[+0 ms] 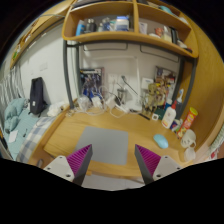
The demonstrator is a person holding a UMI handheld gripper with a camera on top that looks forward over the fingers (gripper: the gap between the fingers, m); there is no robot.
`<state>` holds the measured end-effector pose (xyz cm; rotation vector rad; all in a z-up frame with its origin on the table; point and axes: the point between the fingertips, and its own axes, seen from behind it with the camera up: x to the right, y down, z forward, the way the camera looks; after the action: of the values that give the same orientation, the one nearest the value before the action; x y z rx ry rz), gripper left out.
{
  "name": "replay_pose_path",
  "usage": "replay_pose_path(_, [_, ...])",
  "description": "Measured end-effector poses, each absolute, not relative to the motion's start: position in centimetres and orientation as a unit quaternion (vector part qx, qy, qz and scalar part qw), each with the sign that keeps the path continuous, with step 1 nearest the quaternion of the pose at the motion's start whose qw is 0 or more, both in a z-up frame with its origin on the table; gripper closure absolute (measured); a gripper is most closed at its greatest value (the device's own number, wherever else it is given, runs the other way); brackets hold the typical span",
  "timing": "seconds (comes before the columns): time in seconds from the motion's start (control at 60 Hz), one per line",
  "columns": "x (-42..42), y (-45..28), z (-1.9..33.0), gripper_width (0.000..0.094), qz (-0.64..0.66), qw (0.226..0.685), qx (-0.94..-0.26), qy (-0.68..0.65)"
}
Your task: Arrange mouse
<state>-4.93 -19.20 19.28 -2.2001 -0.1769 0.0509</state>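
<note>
A light blue mouse [161, 141] lies on the wooden desk [60, 132], just right of a grey mouse mat [105, 143]. My gripper [112, 162] is held above the desk's near edge with its fingers wide apart and nothing between them. The left pad [80, 160] and right pad [146, 161] frame the near part of the grey mat. The mouse is ahead of the right finger and a little to its right.
Bottles, cups and small items [170, 117] crowd the desk's back and right side. A shelf [125, 36] with boxes hangs above the desk. A black chair [37, 96] stands at the left by the wall.
</note>
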Motion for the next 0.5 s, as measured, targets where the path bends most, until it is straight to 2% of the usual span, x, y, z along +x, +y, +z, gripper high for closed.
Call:
replay_pose_path(0.2, [4.6, -18.1, 10.8, 0.0076, -0.004, 0.411, -0.911, -0.039])
replay_pose_path(0.367, [12.1, -15.2, 7.4, 0.008, -0.018, 0.437, -0.899, -0.011])
replay_pose_path(0.5, [16.5, -12.9, 4.2, 0.0088, -0.017, 0.426, -0.905, 0.005])
